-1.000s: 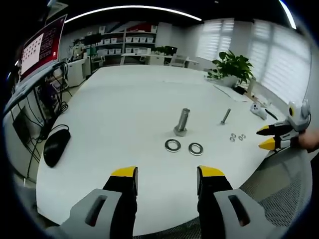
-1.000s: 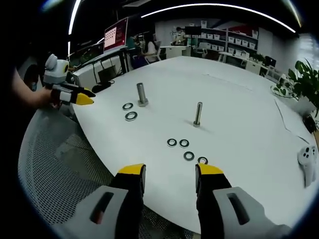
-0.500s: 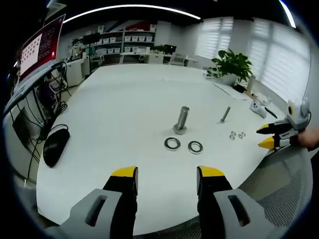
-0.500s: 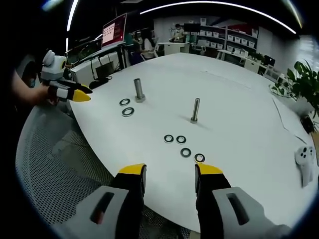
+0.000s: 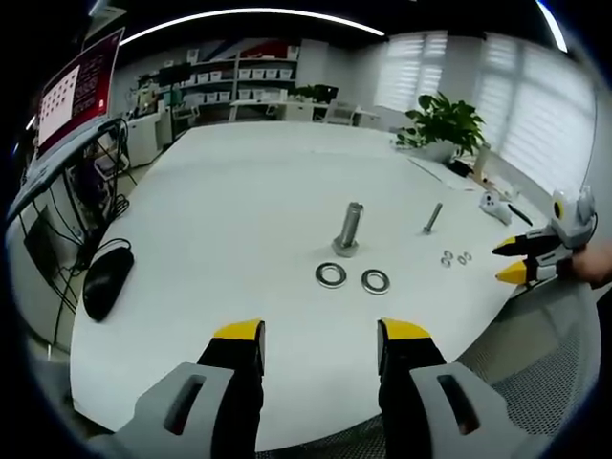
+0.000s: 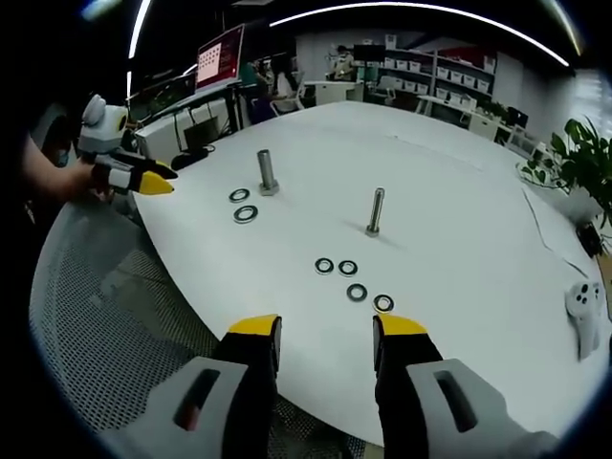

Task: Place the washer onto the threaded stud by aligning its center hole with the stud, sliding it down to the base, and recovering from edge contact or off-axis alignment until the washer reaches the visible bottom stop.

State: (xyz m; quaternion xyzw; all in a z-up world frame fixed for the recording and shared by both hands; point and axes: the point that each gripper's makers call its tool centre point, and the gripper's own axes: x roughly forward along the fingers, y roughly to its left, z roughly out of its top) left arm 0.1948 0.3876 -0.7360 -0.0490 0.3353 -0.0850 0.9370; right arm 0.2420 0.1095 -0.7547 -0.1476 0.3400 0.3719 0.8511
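Left gripper view: left hand-held gripper (image 5: 318, 333) wide apart, empty.

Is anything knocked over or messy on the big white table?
Nothing stands out. Both studs, the thick one and the thin one, stand upright, and the washers lie flat on the table beside them.

A white counter (image 5: 239, 210) carried a black computer mouse (image 5: 107, 279) to the left of the left gripper (image 5: 320, 335), near cables hanging at the counter's edge. A red-and-white monitor screen (image 5: 81, 91) stood further left and beyond. A potted green plant (image 5: 445, 126) stood ahead and to the right. Shelving with white bins (image 5: 253, 81) lined the far wall. A white handheld controller (image 6: 585, 311) lay to the right of the right gripper (image 6: 325, 335). Grey mesh seating (image 6: 105, 325) lay below the counter edge.
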